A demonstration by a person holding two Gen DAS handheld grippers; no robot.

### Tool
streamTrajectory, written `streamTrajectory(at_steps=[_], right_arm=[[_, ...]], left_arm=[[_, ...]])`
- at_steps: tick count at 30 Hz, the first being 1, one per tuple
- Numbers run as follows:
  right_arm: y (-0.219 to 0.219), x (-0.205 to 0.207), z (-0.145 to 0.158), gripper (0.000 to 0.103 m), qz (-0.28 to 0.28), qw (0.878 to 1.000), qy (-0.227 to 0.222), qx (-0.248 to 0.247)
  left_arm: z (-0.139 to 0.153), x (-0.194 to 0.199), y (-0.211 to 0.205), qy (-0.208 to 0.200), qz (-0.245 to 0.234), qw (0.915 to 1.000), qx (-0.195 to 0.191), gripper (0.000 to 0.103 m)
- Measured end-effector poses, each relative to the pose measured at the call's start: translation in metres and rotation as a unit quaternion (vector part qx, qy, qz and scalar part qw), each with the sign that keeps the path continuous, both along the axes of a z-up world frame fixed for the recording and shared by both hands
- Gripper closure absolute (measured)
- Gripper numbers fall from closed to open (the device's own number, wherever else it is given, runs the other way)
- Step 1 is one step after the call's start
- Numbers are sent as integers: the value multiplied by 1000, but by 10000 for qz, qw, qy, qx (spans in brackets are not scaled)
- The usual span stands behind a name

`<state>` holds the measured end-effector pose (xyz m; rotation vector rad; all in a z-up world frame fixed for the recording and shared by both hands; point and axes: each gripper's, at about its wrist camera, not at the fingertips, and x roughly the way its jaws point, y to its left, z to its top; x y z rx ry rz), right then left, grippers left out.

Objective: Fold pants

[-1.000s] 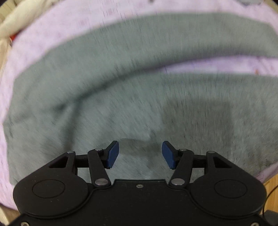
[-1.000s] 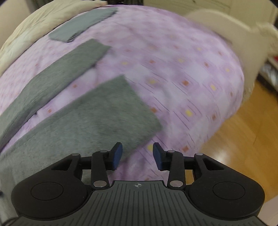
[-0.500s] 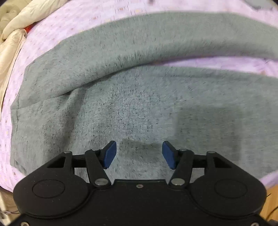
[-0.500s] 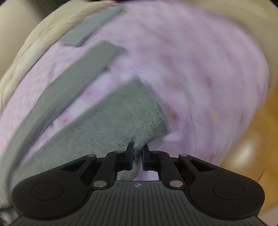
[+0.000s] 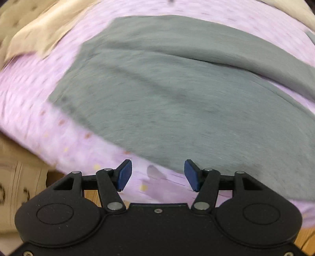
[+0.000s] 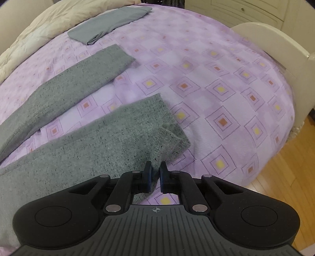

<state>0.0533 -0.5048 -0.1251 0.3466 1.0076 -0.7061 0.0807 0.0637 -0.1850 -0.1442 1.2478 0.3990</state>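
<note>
Right wrist view, nearest: the right claw (image 6: 155, 174) has just been closing and now stands narrow, its blue pads pinching the hem edge of the nearer leg of the grey pants (image 6: 94, 155). The cloth rises into a small raised fold just ahead of the pads, at the leg's near corner. From the claw this leg runs away to the lower left of the view, its long axis diagonal and its cuff end pointing up and to the right. The second leg (image 6: 78, 78) lies beyond it, roughly parallel, well apart at the cuffs with a strip of bedspread between, and flat on the bed.

Left wrist view, nearest: the left claw (image 5: 157, 176) stands wide with nothing between its pads. It hangs over bare bedspread (image 5: 29, 102) just beside the near edge of the pants (image 5: 177, 98); the grey cloth begins just ahead of the right pad. The picture is blurred. Here the broad upper part of the garment fills the middle, its long axis running from left to right, with a straight edge at the left.

Surface and room: the pants lie on a bed under a lilac bedspread (image 6: 216, 88) printed with squares. Farther off lies a folded grey garment (image 6: 110, 25), near a cream duvet (image 6: 39, 27) bunched at the far left. A cream footboard (image 6: 275, 41) curves along the right, with wooden floor (image 6: 285, 177) below it and pale cabinet fronts (image 6: 246, 9) behind.
</note>
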Motion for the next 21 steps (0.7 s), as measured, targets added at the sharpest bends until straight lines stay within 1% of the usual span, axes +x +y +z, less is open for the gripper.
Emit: streamTrajectory(at_steps=[2, 5, 6, 9, 12, 17, 19, 21], right_arm=[[1, 3, 0, 95, 64, 9999, 72, -40], [3, 3, 2, 95, 101, 9998, 131, -60], [5, 4, 3, 95, 99, 9998, 141, -64], [7, 7, 6, 95, 134, 9997, 170, -89], [10, 11, 8, 95, 202, 9995, 186, -127], [12, 12, 13, 95, 228, 9995, 148, -147], [13, 11, 15, 95, 236, 9996, 104, -143], [12, 11, 19, 95, 218, 9997, 10, -104]], left_arm=[[-3, -1, 20, -40, 366, 9993, -72, 40], [-12, 0, 43, -40, 732, 9970, -240, 40], [-12, -6, 45, -21, 801, 9963, -304, 40], [-26, -2, 56, 112, 967, 9937, -550, 40], [-33, 0, 61, 70, 1133, 9897, -868, 40], [-47, 10, 66, 40, 1265, 9865, -1042, 39], [-51, 15, 69, 12, 1371, 9849, -1057, 34], [-50, 19, 69, -23, 1509, 9828, -1065, 34]])
